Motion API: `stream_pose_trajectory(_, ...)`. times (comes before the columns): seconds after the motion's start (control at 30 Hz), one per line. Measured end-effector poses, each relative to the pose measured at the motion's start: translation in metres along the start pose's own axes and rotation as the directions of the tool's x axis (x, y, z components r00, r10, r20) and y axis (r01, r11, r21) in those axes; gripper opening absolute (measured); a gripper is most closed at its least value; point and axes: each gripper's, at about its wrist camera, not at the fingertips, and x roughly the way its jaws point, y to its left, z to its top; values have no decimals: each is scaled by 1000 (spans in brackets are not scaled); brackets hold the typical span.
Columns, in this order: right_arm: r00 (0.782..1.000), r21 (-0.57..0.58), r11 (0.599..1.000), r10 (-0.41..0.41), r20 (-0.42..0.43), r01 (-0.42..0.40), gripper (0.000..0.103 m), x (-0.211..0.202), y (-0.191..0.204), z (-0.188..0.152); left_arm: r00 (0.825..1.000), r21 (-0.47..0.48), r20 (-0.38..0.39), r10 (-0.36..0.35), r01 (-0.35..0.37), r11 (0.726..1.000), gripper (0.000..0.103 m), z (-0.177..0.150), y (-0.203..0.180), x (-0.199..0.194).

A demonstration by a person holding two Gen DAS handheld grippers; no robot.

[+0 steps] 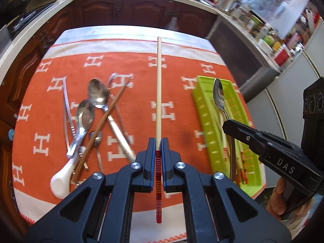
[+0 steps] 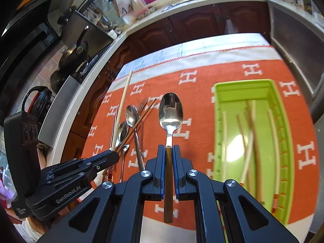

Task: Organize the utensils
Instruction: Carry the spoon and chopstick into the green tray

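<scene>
My left gripper is shut on a pale chopstick with a red banded end, held above the orange cloth. The same chopstick and left gripper show at the left of the right wrist view. My right gripper is shut on the wooden handle of a steel spoon, also lifted over the cloth. In the left wrist view that spoon hangs over the green tray, gripped by the right gripper. The tray holds several chopsticks.
A pile of spoons, a brown chopstick, a fork and a white-handled utensil lies on the cloth's left part. Dark wooden cabinets and a counter run behind the table. A stove with pans stands at the left.
</scene>
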Motion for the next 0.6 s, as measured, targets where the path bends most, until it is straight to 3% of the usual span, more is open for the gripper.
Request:
stream_pose_trajectory(0.37,985,89,984,-157,70,151,7,-67,-72,-10,996,119,-45,-80,85,989,3,10,-98,12)
stream_pose_trajectory(0.6,973,95,970,-228,35,224,7,-67,-107,-15,988,121,-135,-78,95,988,3,5,-129,50)
